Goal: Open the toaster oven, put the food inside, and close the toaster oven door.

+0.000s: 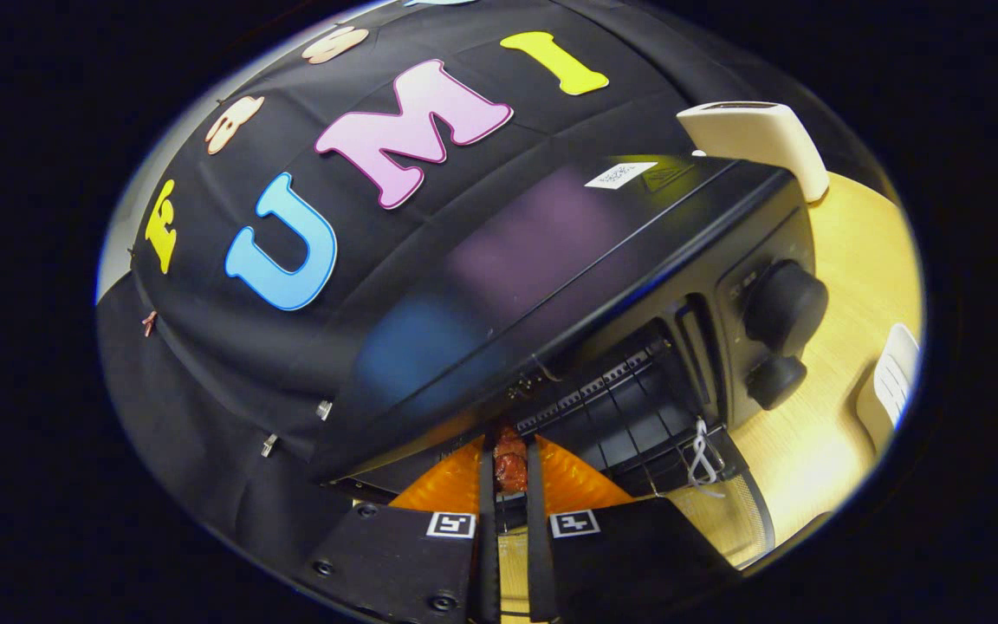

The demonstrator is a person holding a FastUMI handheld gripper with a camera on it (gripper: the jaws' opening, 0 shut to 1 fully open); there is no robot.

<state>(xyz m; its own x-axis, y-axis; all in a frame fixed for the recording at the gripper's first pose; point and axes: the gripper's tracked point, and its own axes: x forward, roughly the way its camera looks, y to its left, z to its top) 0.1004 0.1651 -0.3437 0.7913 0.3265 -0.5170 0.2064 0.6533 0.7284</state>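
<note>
Your tongs (pixel 512 472) are pinched narrow on the food (pixel 511 462), a small reddish-brown piece held between both fingers (pixel 487 520) at their tips. The view is tilted hard, so the oven (pixel 551 286) leans across in front of you. Its door (pixel 716 511) hangs open and down just beside the right finger, with a white tie (pixel 701 455) looped at its edge. The food sits right at the mouth of the cavity, with the wire rack (pixel 612 407) just beyond it.

Around the oven: two dark knobs (pixel 783 303) stand on the front panel beside the opening, and a cream-coloured block (pixel 759 134) sits at the oven's far top corner. A white sticker (pixel 620 174) lies on the glossy top; its print is too small to read. A pale, ribbed thing (pixel 891 386) rests on the table (pixel 854 260) past the knobs.

The top edge of the opening runs close above your fingertips, and open room lies ahead over the rack.
</note>
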